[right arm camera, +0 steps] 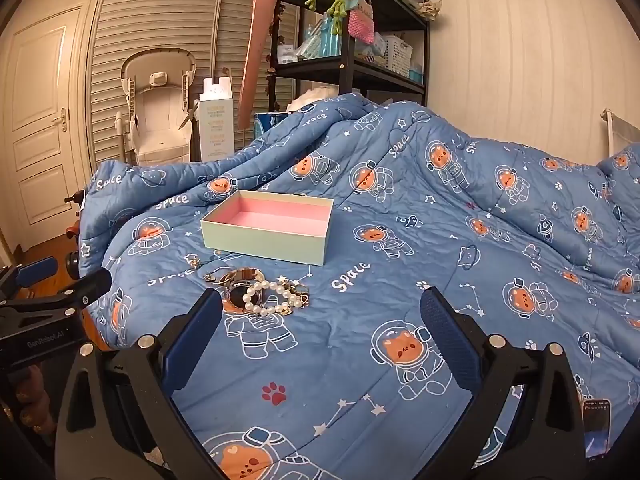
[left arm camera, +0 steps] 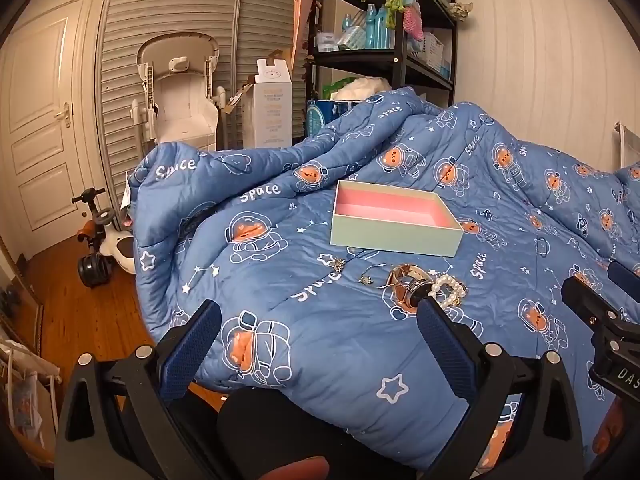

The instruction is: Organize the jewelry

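jewelry lies in a loose cluster on a blue quilt printed with astronaut bears and the word "space". cluster contents: a rose-gold watch with a dark face, a pearl bracelet touching the watch, small gold pieces at the far end of the bracelet, a thin chain item just beside the watch, and a small sparkly piece set apart toward the box.

storage: an open box, pale green outside, pink lining inside, sits on the quilt just beyond the cluster. nothing is visible in it.

left gripper: jaws spread fully wide, nothing between the pads. it hangs over the quilt edge, angled down. one blue pad overlaps the watch in the left wrist view; contact cannot be confirmed.

right gripper: jaws spread fully wide, nothing held. it is angled down over bare quilt, with the cluster just past its left-side finger.

background: a black shelf unit with bottles and baskets, a white door, a folded high chair, a child's ride-on toy on the wooden floor.
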`<action>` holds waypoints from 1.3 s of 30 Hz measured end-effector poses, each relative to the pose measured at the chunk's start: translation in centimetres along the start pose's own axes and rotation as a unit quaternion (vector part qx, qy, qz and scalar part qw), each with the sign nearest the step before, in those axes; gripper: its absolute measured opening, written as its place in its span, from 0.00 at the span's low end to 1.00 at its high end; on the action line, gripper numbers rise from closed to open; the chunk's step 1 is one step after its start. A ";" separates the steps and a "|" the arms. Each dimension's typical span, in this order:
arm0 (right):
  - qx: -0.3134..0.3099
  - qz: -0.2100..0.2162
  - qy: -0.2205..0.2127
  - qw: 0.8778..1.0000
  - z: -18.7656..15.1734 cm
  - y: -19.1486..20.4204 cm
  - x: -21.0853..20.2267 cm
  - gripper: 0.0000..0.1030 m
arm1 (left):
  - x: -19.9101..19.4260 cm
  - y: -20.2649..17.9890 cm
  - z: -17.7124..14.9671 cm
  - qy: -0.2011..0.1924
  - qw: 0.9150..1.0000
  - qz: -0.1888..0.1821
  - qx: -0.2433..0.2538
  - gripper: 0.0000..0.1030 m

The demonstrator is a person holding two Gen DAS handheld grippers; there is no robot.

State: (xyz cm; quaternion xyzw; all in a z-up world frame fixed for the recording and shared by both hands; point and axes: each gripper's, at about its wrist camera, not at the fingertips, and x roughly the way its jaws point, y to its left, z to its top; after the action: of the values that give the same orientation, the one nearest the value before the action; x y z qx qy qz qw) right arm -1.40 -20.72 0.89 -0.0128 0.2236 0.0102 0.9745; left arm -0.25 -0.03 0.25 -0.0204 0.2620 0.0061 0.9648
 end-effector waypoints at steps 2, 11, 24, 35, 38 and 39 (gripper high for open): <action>0.000 0.000 0.000 1.000 0.0 0.0 -0.1 0.95 | 0.0 0.0 0.0 0.000 1.000 -0.001 0.000 0.94; -0.001 -0.001 0.000 1.000 0.0 0.0 0.0 0.95 | 0.0 0.0 0.0 0.000 1.000 0.000 0.001 0.94; -0.001 -0.001 0.000 1.000 -0.1 0.1 -0.1 0.95 | 0.0 0.1 -0.1 0.000 1.000 0.000 0.001 0.94; 0.000 -0.003 0.003 1.000 0.1 -0.2 0.2 0.95 | 0.1 0.1 -0.3 0.002 1.000 0.000 0.001 0.94; 0.000 -0.003 0.003 1.000 0.0 -0.2 0.2 0.95 | 0.1 0.1 -0.3 0.001 1.000 0.000 0.001 0.94; 0.000 -0.003 0.002 1.000 0.0 -0.1 0.2 0.95 | 0.1 0.1 -0.3 0.002 1.000 -0.001 0.001 0.94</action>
State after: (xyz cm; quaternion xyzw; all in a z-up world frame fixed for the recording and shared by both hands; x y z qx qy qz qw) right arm -1.19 -20.83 0.85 -0.0137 0.2259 0.0075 0.9740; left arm -0.28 0.02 -0.04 -0.0192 0.2636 0.0051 0.9644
